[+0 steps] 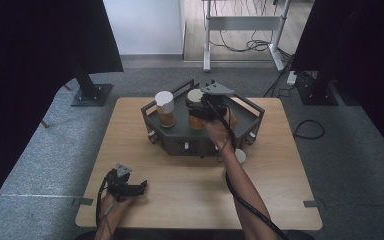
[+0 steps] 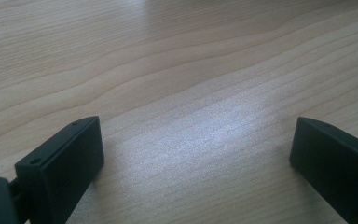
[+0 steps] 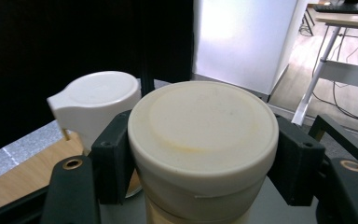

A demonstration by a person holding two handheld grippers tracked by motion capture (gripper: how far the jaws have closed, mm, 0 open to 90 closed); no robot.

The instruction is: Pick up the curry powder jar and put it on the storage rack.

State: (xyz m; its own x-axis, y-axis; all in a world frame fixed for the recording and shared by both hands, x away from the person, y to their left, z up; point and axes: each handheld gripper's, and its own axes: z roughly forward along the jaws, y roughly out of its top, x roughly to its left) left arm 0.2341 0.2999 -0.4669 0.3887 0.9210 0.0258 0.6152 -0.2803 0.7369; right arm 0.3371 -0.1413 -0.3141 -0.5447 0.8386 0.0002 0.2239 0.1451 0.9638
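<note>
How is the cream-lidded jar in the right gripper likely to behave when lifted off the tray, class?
The jar is probably rigid: its lid keeps a round outline between the right gripper jaws. The smooth lid wall may slip. Amber contents seen from above suggest some weight, and the grip is on the lid, so it might swing or loosen.

Two jars (image 1: 165, 108) (image 1: 196, 111), one tray (image 1: 252, 118), one loose lid (image 1: 240, 156).

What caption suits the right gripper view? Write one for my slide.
Right tool clamps the cream lid of a jar; a white-capped jar stands behind.
</note>
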